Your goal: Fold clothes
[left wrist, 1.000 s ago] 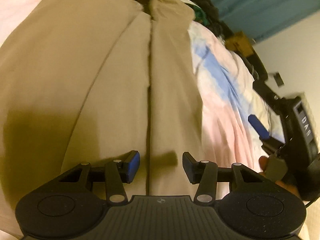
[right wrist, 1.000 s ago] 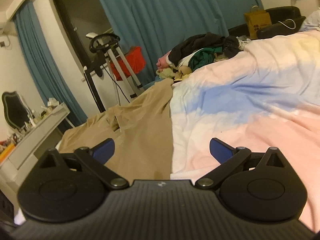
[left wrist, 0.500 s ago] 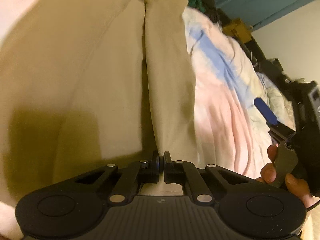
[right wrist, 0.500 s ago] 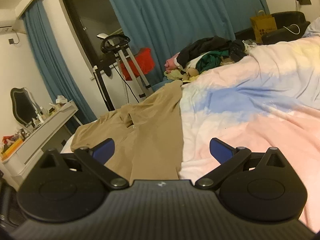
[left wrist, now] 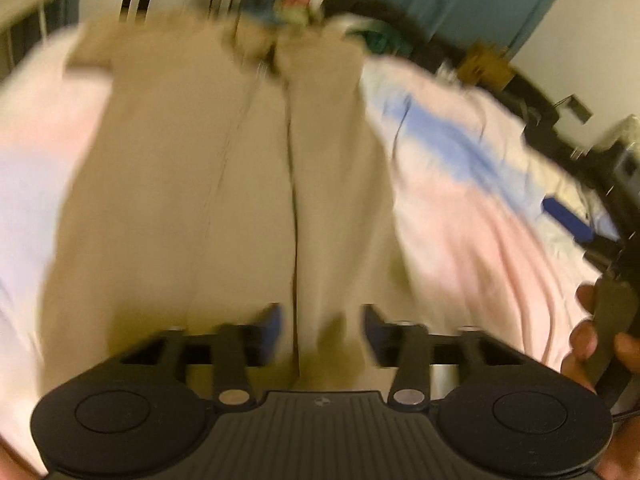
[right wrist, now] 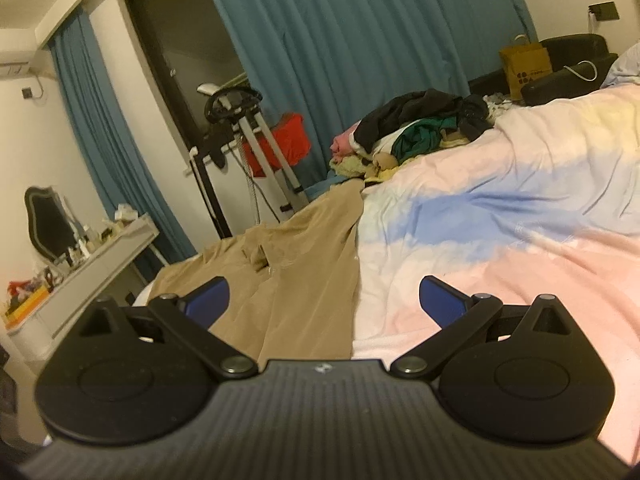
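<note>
Beige trousers [left wrist: 240, 200] lie flat along the bed, legs side by side with a dark seam line between them. My left gripper [left wrist: 322, 330] hovers over their near end; its jaws are opening and the pads stand apart above the cloth without pressing it. The picture is blurred by motion. In the right wrist view the trousers [right wrist: 312, 272] run along the bed's left side. My right gripper [right wrist: 324, 300] is wide open above their right edge, nothing between its fingers. It also shows at the right of the left wrist view, held by a hand [left wrist: 588, 336].
A pink, blue and white bed cover [right wrist: 520, 220] lies to the right of the trousers. A pile of mixed clothes [right wrist: 420, 124] sits at the far end. An exercise machine [right wrist: 248, 140], a dressing table [right wrist: 100, 256] and blue curtains stand beyond the bed.
Half a second ago the left gripper was shut on the trouser cloth; now its jaws are apart and it has risen, showing more of the room. The right gripper stayed open and shifted slightly.
</note>
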The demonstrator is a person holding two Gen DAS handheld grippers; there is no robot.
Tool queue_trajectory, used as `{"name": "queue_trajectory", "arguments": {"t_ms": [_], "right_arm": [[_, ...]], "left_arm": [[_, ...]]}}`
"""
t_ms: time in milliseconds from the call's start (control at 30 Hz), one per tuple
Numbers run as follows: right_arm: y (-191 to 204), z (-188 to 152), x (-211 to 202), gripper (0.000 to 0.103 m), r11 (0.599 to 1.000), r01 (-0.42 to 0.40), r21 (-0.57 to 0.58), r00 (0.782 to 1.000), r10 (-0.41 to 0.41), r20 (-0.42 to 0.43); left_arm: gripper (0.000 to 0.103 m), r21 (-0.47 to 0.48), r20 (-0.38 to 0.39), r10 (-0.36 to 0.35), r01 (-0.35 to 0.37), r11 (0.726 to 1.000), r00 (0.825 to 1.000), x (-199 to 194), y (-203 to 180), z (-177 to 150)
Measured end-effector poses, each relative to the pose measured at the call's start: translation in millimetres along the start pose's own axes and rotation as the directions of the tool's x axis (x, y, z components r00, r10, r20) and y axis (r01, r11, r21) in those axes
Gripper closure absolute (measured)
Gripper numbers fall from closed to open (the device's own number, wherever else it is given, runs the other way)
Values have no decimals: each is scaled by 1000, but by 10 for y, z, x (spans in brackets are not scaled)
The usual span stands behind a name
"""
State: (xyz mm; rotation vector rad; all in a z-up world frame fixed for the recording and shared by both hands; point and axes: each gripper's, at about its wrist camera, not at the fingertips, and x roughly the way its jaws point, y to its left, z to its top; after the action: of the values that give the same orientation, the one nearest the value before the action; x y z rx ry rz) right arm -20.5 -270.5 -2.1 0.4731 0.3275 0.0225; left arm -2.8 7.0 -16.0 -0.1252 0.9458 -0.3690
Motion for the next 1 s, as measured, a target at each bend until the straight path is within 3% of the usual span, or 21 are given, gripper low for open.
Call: {"name": "queue_trajectory", "arguments": {"t_ms": [67, 233, 367, 500, 567, 733, 900, 1000], "right_arm": [[-1, 32, -58, 0, 1000, 3, 6, 1000, -3, 20], [26, 95, -162, 0, 1000, 22, -17, 997, -21, 69], [71, 87, -152, 0, 997, 41, -64, 995, -34, 95], [176, 65, 87, 0, 992, 35, -120, 999, -30, 43], [369, 74, 319, 0, 981, 24, -193, 1000, -26, -9], [1145, 1, 1182, 5, 920, -117, -374, 988, 69, -138], [2020, -268, 2306, 23, 868, -289, -403, 937, 169, -307], [2509, -529, 2958, 24, 854, -347, -387, 900, 187, -394]], "left_arm": [[21, 68, 96, 50, -57, 996, 994, -128, -115, 113], [0, 180, 277, 106, -160, 971, 955, -246, -393, 465], [0, 178, 374, 136, -215, 960, 917, -351, -433, 760], [0, 99, 437, 149, -212, 972, 887, -541, -98, 885], [0, 51, 445, 151, -194, 980, 883, -669, 161, 891], [0, -36, 458, 113, -108, 993, 882, -933, 877, 830], [0, -114, 478, 153, -112, 987, 865, -1064, 1504, 766], [0, -209, 457, 181, -93, 974, 871, -1011, 1920, 741]]}}
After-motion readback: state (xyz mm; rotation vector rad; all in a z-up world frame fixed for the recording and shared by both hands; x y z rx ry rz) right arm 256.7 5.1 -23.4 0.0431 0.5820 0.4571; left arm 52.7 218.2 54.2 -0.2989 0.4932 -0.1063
